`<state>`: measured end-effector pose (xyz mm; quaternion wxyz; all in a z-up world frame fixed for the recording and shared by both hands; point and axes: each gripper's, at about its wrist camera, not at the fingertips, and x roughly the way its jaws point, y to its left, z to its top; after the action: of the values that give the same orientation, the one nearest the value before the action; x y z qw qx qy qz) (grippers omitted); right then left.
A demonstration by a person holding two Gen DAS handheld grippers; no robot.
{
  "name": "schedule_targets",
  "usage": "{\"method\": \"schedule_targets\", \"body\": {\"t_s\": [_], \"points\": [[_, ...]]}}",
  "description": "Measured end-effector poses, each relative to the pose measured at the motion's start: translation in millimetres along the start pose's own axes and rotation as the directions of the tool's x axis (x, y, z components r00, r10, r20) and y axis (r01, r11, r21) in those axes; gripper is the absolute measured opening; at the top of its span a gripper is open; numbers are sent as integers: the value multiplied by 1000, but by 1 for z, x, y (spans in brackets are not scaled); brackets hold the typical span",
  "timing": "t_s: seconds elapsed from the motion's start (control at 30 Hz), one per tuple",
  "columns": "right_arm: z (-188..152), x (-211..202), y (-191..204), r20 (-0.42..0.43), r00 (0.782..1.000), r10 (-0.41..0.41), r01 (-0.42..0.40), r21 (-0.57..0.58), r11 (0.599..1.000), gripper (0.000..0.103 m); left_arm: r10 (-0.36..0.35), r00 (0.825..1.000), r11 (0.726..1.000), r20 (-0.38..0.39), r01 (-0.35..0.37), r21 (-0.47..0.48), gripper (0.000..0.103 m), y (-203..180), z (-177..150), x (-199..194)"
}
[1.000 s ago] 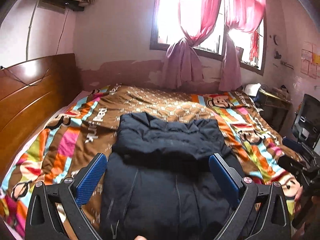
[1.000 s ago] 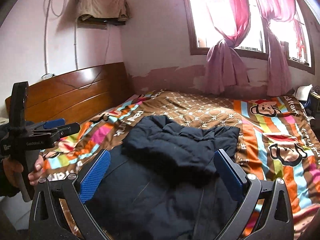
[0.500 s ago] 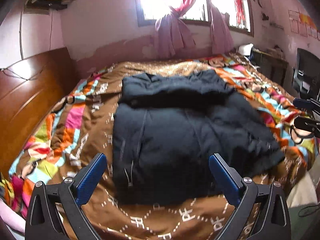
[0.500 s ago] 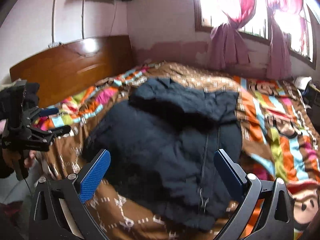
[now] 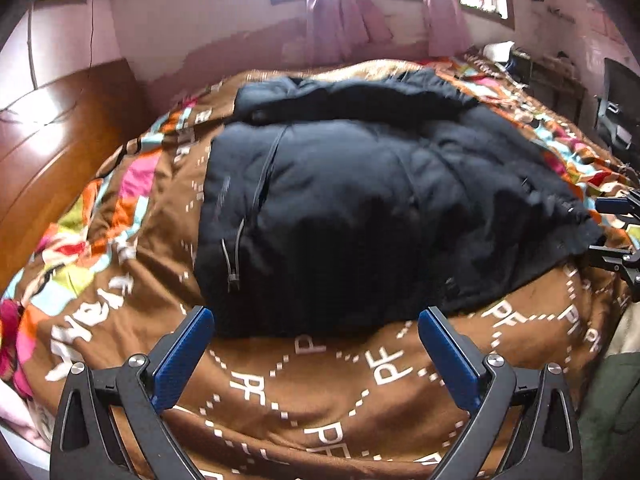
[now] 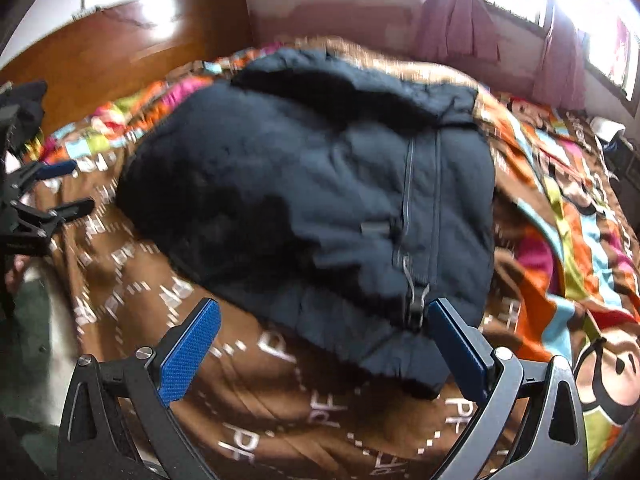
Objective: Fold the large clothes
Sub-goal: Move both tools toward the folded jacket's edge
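A large dark navy padded jacket (image 5: 360, 200) lies spread on the bed, zip up, its hood or top part folded over at the far end. It also shows in the right wrist view (image 6: 320, 200). My left gripper (image 5: 316, 320) is open and empty, just above the quilt at the jacket's near hem. My right gripper (image 6: 324, 316) is open and empty over the hem near the zip end (image 6: 414, 304). The right gripper also shows at the right edge of the left view (image 5: 616, 232), the left gripper at the left edge of the right view (image 6: 40, 196).
The bed carries a brown and multicoloured patterned quilt (image 5: 320, 392). A wooden headboard (image 5: 48, 152) stands at the left. A window with pink curtains (image 5: 348, 12) is on the far wall. A desk and dark chair (image 5: 616, 112) stand at the right.
Both grippers have tilted down and come closer to the bed. The view went from the room and window to the jacket's near hem. Both stay open.
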<state>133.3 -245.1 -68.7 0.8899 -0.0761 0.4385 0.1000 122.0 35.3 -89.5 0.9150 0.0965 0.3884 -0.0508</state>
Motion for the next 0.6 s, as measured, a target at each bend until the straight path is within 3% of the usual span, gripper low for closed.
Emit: {"method": "schedule_targets", "body": {"t_s": [0.2, 0.37, 0.47, 0.6], "points": [[-12, 27, 0, -92, 994, -56, 57, 3, 998, 101, 7, 998, 996, -68, -13, -86, 103, 10, -13, 18], [-14, 39, 13, -118, 980, -160, 152, -70, 986, 101, 28, 995, 995, -100, -37, -92, 103, 11, -22, 29], [-13, 43, 20, -99, 975, -201, 193, -85, 977, 102, 86, 992, 991, -88, -95, -95, 103, 8, -30, 34], [-14, 43, 27, -34, 968, -247, 245, -67, 967, 102, 106, 989, 985, -107, -119, -124, 103, 11, -33, 43]]}}
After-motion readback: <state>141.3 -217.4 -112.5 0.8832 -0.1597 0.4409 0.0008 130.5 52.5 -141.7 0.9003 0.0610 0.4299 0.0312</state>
